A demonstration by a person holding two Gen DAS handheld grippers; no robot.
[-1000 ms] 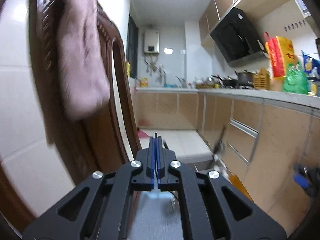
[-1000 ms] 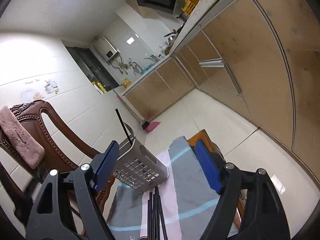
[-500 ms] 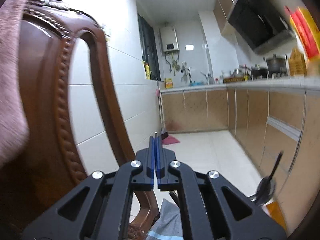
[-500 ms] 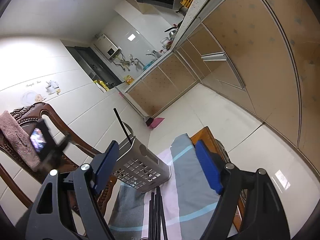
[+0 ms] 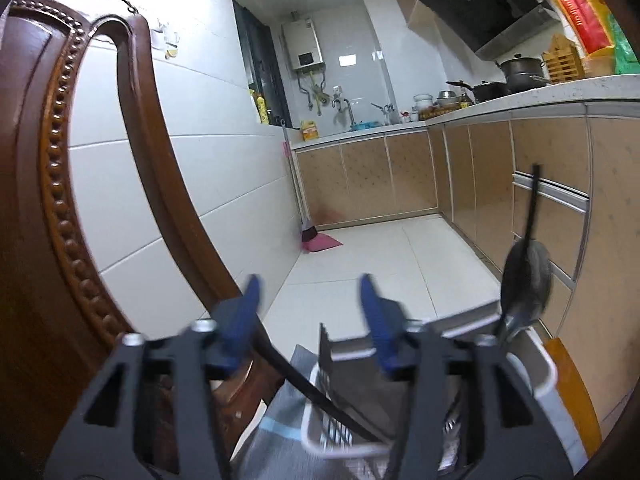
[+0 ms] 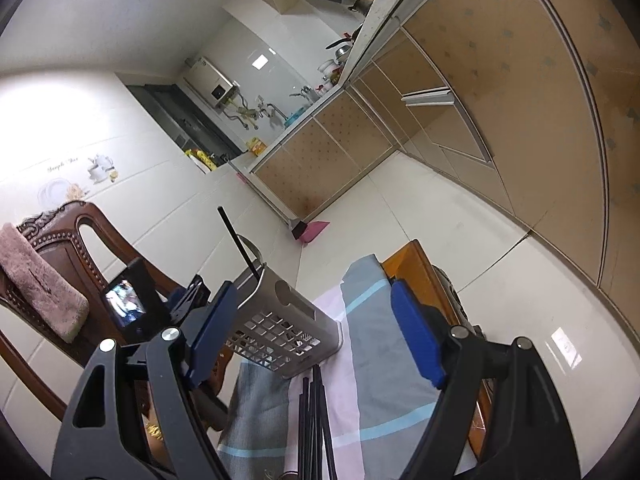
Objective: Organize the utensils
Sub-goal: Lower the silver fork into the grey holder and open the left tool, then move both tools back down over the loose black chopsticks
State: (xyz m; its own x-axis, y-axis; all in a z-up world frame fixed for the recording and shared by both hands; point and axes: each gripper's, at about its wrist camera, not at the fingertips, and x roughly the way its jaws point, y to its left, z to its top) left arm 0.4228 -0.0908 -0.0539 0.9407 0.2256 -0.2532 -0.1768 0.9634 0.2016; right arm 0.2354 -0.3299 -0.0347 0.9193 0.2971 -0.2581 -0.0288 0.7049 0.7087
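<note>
1. Far left, we note the carved dark-wood chair back with a pink fuzzy towel draped over it. Neither belongs to the job.
2. Left hand-held gripper: blue pads spread wide, nothing between them. It hovers just above the white perforated plastic utensil basket. A thin black chopstick slants from below its left finger down into the basket.
3. The basket stands on the grey-and-pink cloth covering the tabletop. We judge the basket light and easy to tip, so we would not lean on it.
4. A metal spoon with a black handle stands in the basket, bowl low, handle up. Stiff, smooth, likely slippery.
5. The loose bundle of thin black chopsticks lies on the cloth, tips just beside the basket's near wall. We judge them light, rigid and prone to roll or fan apart. Best taken mid-length, across the bundle, with a firm pinch.
6. Right hand-held gripper: pads spread, empty, poised over the bundle.
</note>
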